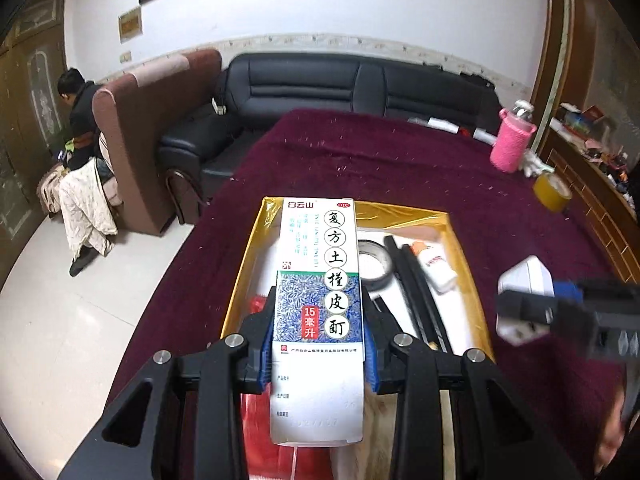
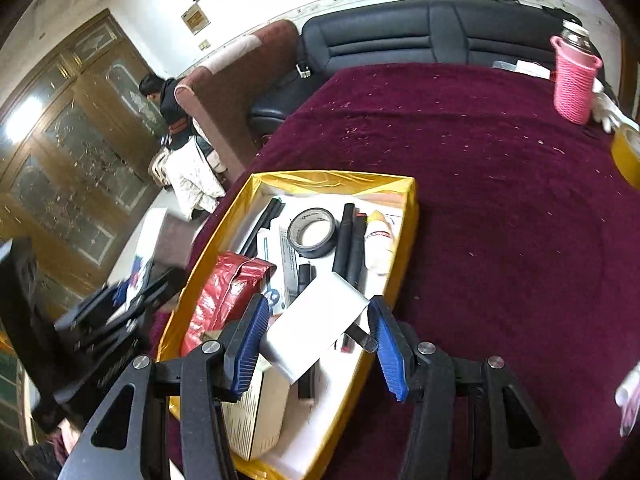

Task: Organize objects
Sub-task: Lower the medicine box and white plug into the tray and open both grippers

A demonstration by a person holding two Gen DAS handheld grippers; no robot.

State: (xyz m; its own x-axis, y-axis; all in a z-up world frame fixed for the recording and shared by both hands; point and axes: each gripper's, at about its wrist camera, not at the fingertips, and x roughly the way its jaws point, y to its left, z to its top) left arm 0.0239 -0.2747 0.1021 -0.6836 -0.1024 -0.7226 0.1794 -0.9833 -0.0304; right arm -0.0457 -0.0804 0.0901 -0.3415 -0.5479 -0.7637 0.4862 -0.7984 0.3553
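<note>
My left gripper is shut on a tall white medicine box with a blue pattern and Chinese print, held upright over the near left of a gold-rimmed tray. My right gripper is shut on a white rectangular block, tilted between the blue pads over the tray's near end. In the tray lie a black tape roll, black markers, a white bottle and a red packet. Each gripper shows blurred at the other view's edge.
A maroon cloth covers the table. A pink knitted bottle sleeve and a yellow tape roll stand at the far right. A black sofa and brown armchair lie beyond. A person sits far left.
</note>
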